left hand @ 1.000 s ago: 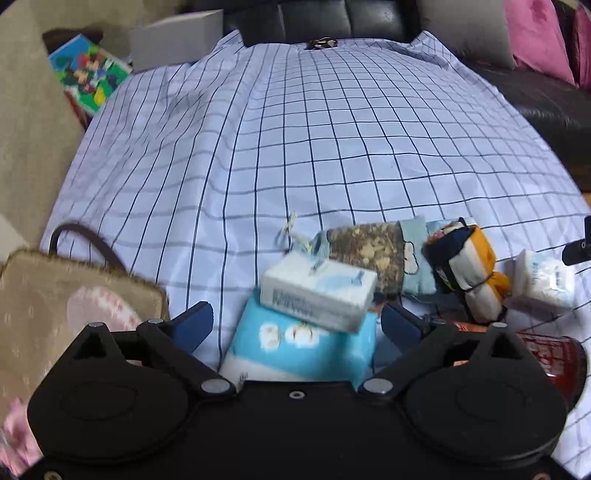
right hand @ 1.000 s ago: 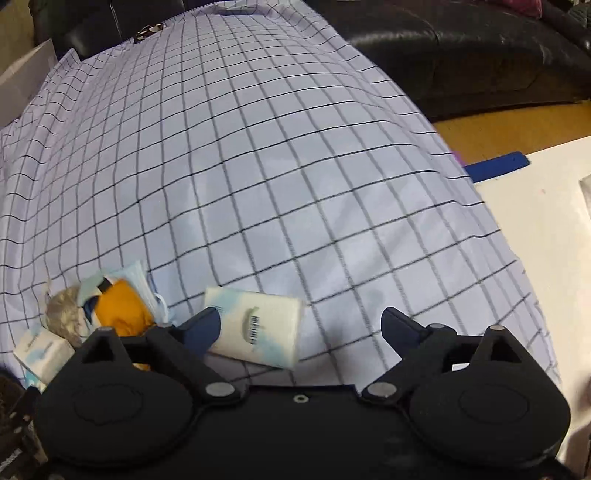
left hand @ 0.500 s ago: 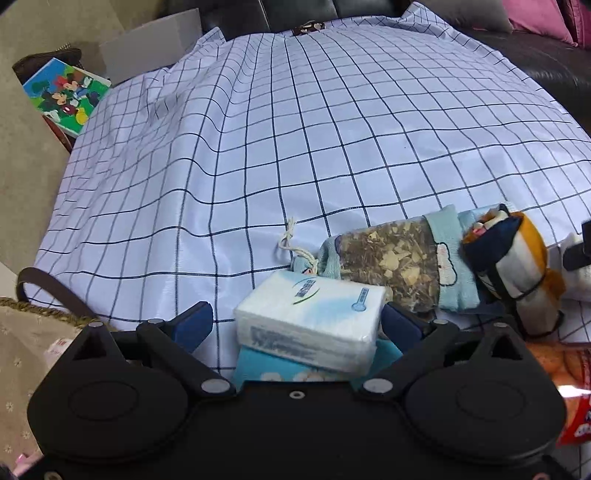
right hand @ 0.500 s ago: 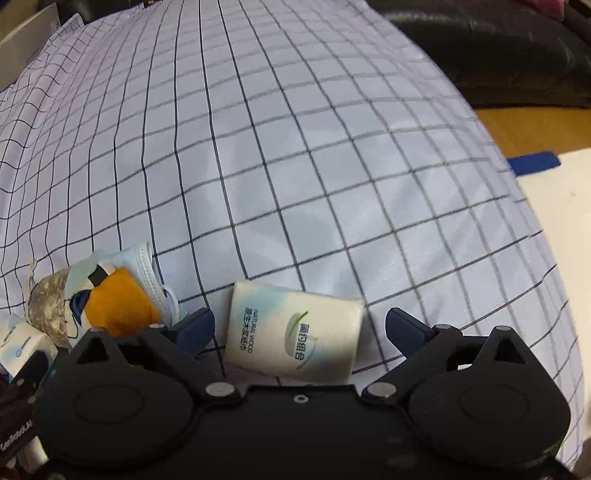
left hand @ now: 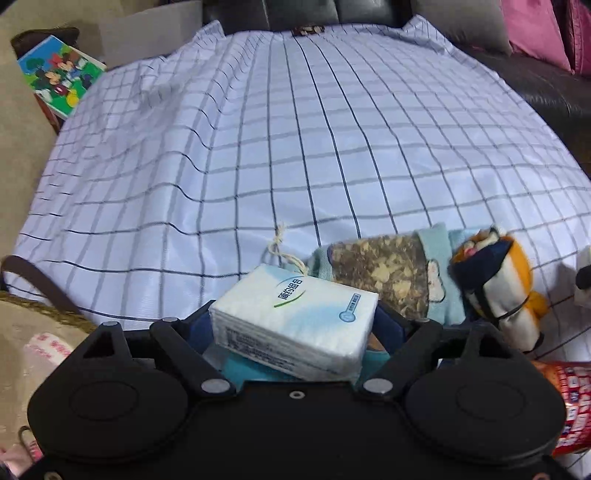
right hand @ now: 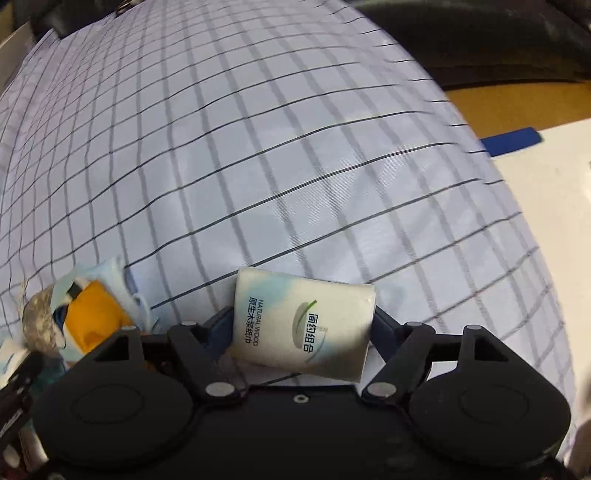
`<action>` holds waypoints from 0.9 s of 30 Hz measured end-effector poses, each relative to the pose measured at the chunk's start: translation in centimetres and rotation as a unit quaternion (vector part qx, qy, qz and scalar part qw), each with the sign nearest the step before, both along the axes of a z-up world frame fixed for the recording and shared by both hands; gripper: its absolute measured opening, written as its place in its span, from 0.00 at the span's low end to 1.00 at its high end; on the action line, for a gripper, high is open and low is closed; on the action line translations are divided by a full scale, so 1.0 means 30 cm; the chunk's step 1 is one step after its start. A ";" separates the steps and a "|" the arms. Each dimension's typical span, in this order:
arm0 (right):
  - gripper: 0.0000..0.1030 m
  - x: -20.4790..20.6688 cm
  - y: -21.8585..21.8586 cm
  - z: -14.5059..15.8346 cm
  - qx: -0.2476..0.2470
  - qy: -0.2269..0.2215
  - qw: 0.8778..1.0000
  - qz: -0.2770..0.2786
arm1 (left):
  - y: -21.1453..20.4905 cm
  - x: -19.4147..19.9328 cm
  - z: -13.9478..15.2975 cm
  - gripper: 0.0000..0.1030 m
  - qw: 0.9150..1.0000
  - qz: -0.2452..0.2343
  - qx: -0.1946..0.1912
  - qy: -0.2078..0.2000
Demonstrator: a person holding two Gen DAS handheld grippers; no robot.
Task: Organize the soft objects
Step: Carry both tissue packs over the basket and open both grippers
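Observation:
In the left wrist view a white tissue pack [left hand: 295, 310] lies on top of a light-blue pack [left hand: 240, 367]. My left gripper [left hand: 293, 319] is closing around the white pack, and its blue pads touch both short sides. In the right wrist view a second white tissue pack [right hand: 303, 321] lies on the checked cloth [right hand: 295, 147]. My right gripper [right hand: 301, 326] is closing on it, pads against both ends, and the pack sits slightly tilted. Just right of the left gripper lie a drawstring pouch of dried herbs [left hand: 384, 273] and a rolled orange, navy and white cloth [left hand: 498, 291].
A woven bag with a brown handle [left hand: 37, 325] stands at the left, a red snack bag [left hand: 569, 398] at the right. A black sofa with pink cushions [left hand: 535, 33] lies beyond the cloth. A white tabletop [right hand: 546, 192] with blue tape [right hand: 509, 142] lies right of the cloth.
Both grippers sank toward their tissue packs and their jaws drew in from wide open until the pads met the packs' sides.

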State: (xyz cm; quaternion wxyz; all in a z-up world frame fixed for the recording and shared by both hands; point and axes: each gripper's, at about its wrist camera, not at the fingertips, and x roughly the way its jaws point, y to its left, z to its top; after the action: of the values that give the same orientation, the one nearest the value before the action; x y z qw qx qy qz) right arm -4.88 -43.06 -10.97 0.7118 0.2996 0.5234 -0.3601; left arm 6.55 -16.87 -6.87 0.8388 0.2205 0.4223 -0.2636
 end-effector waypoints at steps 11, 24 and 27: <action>0.73 -0.063 0.004 0.133 -0.007 -0.038 0.999 -0.028 | 0.101 -0.062 0.192 0.79 0.998 0.059 -0.033 -0.019; 0.74 0.090 0.363 0.286 0.007 -0.087 0.984 0.154 | 0.348 -0.050 0.352 0.79 0.983 0.170 -0.036 -0.063; 0.74 0.133 0.501 0.332 0.021 -0.106 0.972 0.209 | 0.410 -0.009 0.364 0.79 0.976 0.202 -0.030 -0.072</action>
State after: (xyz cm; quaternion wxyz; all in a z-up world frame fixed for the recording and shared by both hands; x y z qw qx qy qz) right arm -0.89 -28.04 -1.00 0.8163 0.2352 0.5033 -0.1583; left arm 6.27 -4.57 4.05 0.9091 0.1233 0.3887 -0.0849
